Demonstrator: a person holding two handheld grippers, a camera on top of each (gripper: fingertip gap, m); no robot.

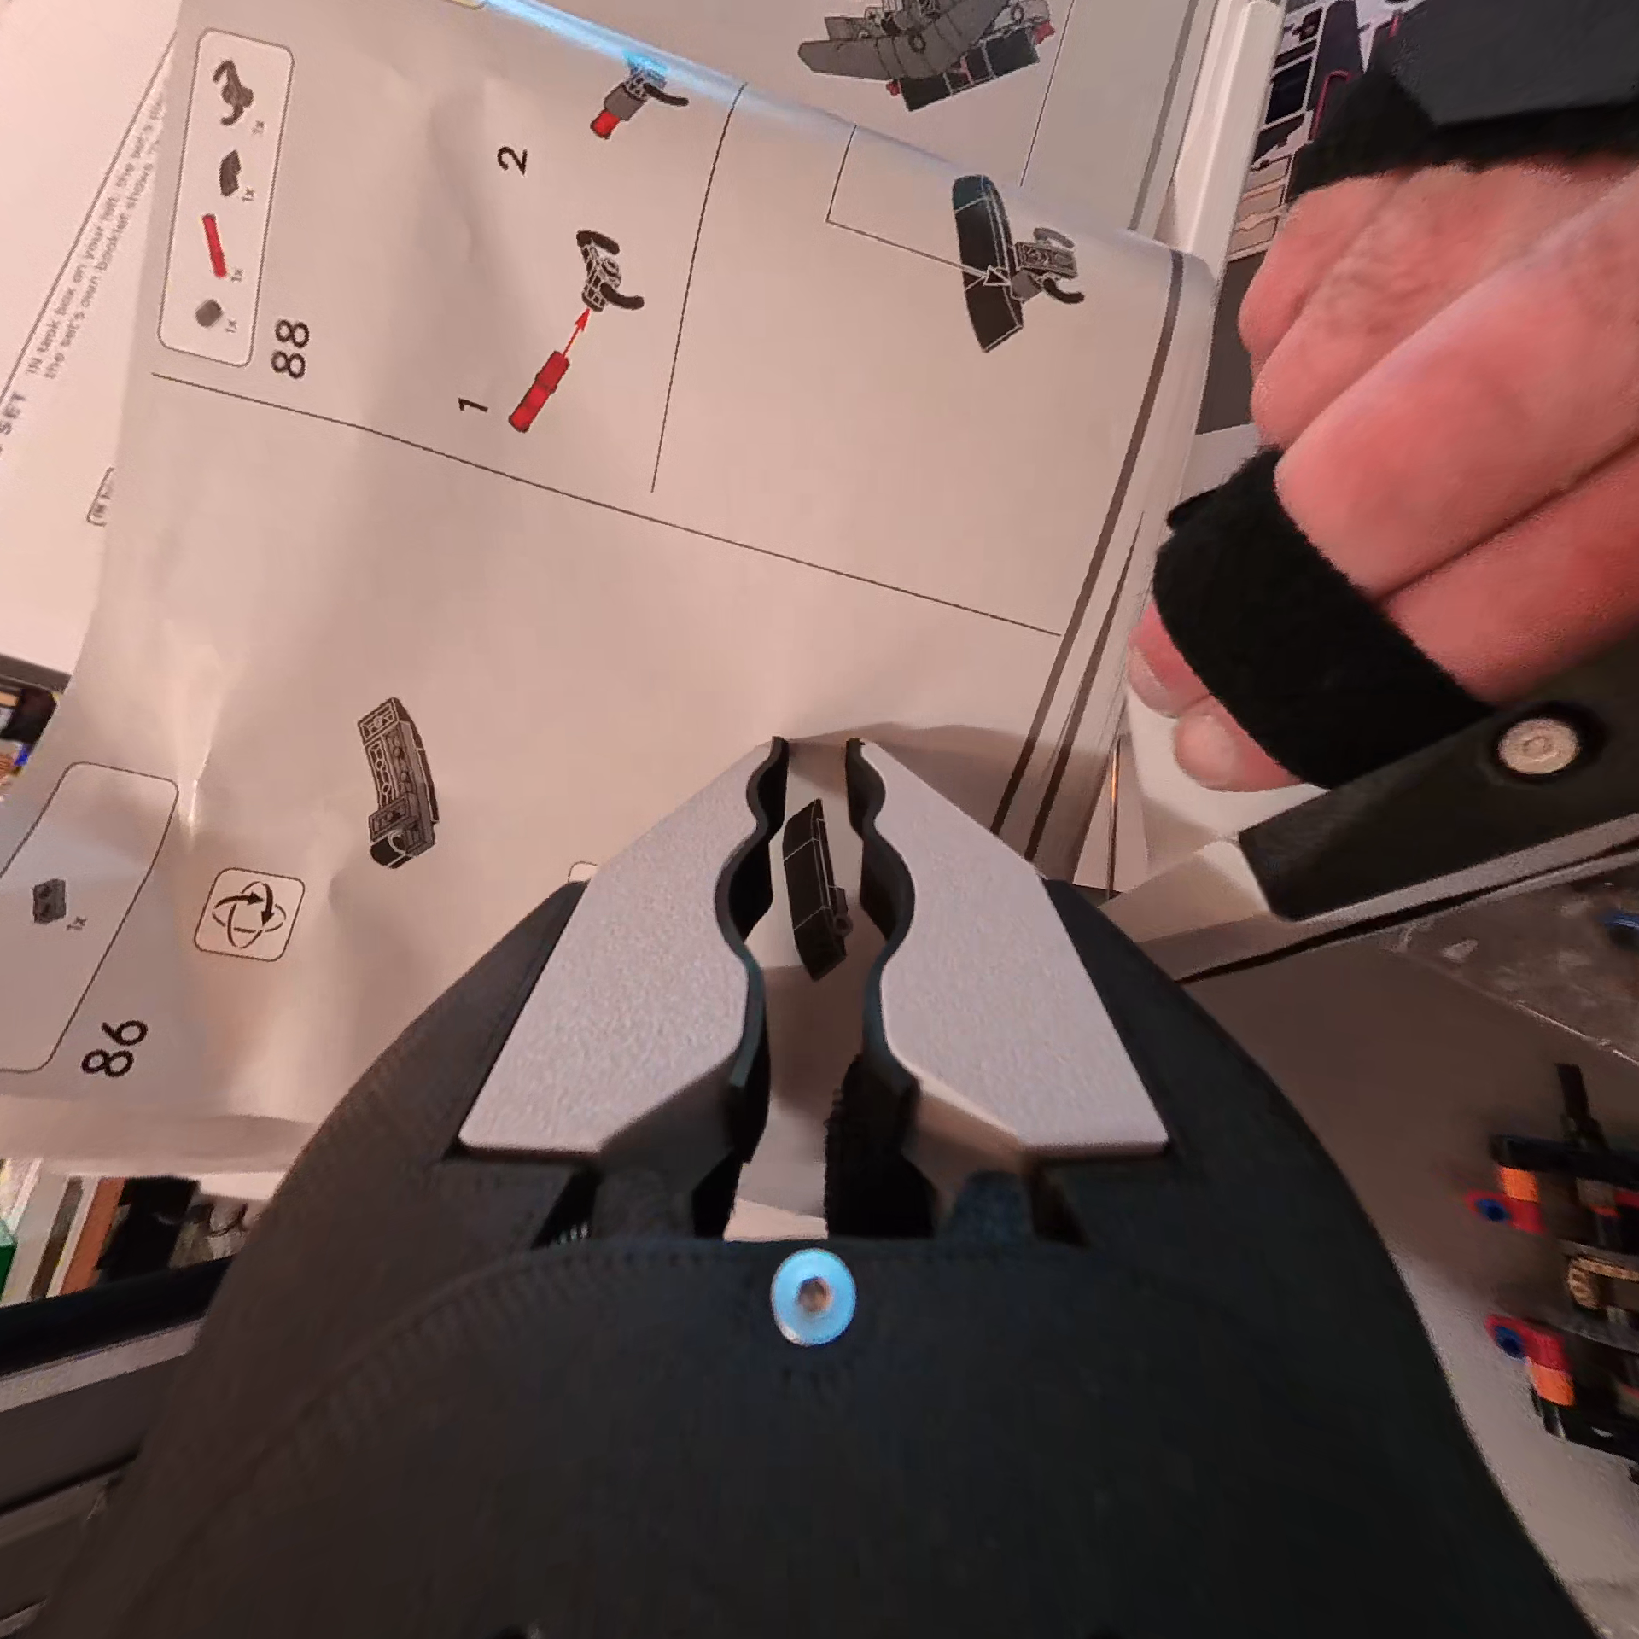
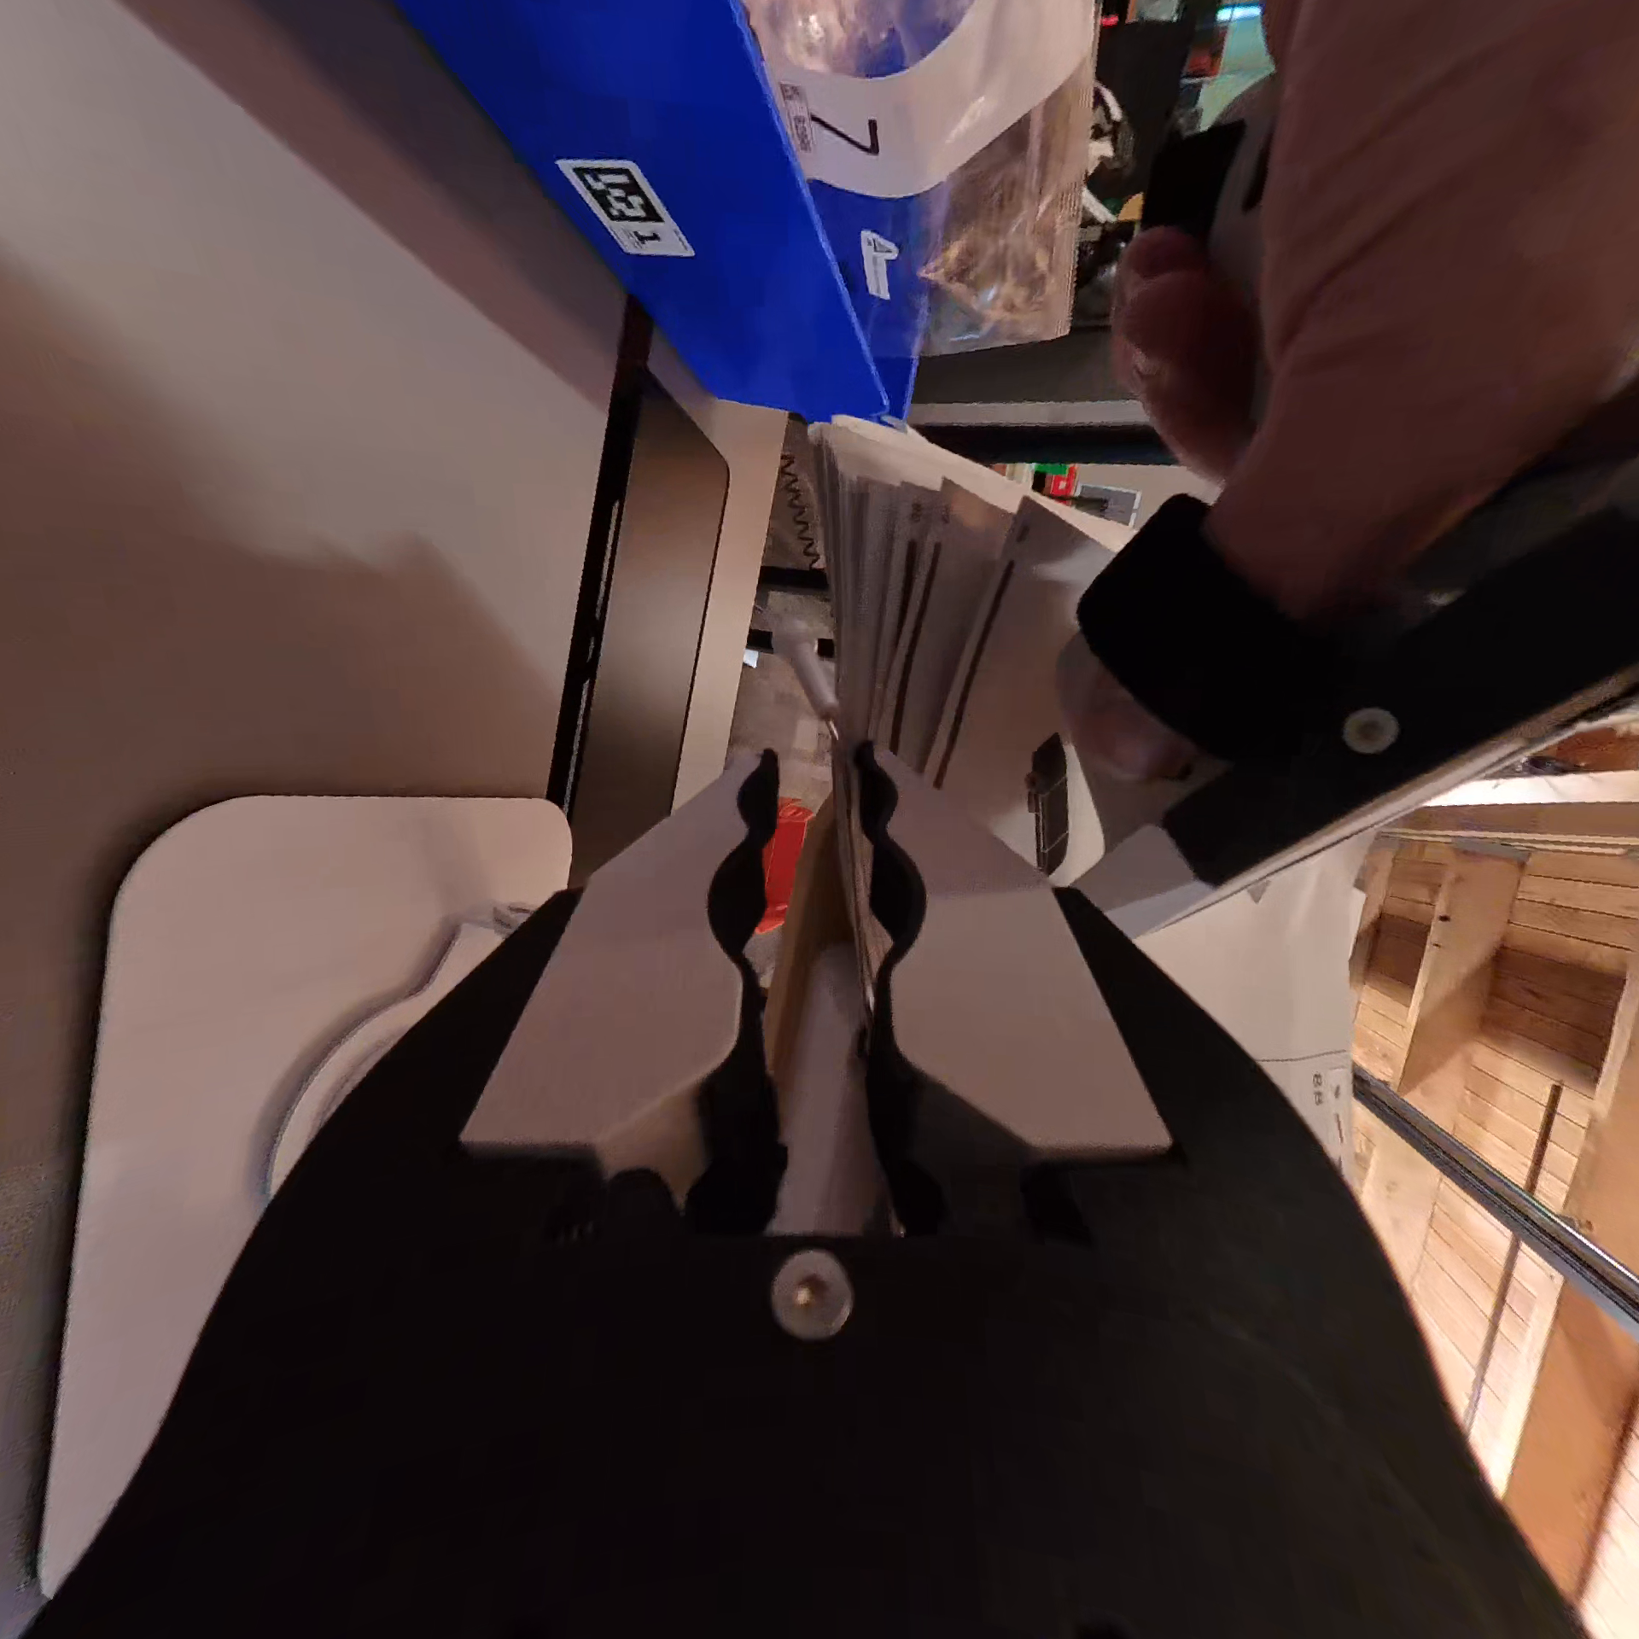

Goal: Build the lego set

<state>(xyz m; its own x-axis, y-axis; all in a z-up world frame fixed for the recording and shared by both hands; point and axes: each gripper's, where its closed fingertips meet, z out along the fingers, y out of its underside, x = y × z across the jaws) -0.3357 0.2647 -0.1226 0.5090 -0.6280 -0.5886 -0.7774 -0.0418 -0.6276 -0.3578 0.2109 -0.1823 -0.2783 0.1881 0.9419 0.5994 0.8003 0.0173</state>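
Observation:
The open instruction booklet (image 1: 568,550) fills the left wrist view, with printed build steps on its pages. My left gripper (image 1: 812,754) is at the lower edge of a page, jaws a narrow gap apart, and a printed black part shows through the gap. My right gripper (image 1: 1180,896), held by a hand (image 1: 1437,426), reaches the page's right edge. In the right wrist view, my right gripper (image 2: 816,763) is narrowly open, with the fanned booklet pages (image 2: 913,621) edge-on between its fingers, lying against the right one. My left gripper (image 2: 1100,865) meets a curled page there.
A partly built black lego model (image 1: 1579,1277) with orange, red and blue pieces lies on the table at lower right. A blue bin (image 2: 709,222) holds a clear bag of parts (image 2: 984,177). A white board (image 2: 293,896) lies at the left. Wooden slats (image 2: 1499,1109) show at the right. My hands' fingertips stand some 8 cm from each other.

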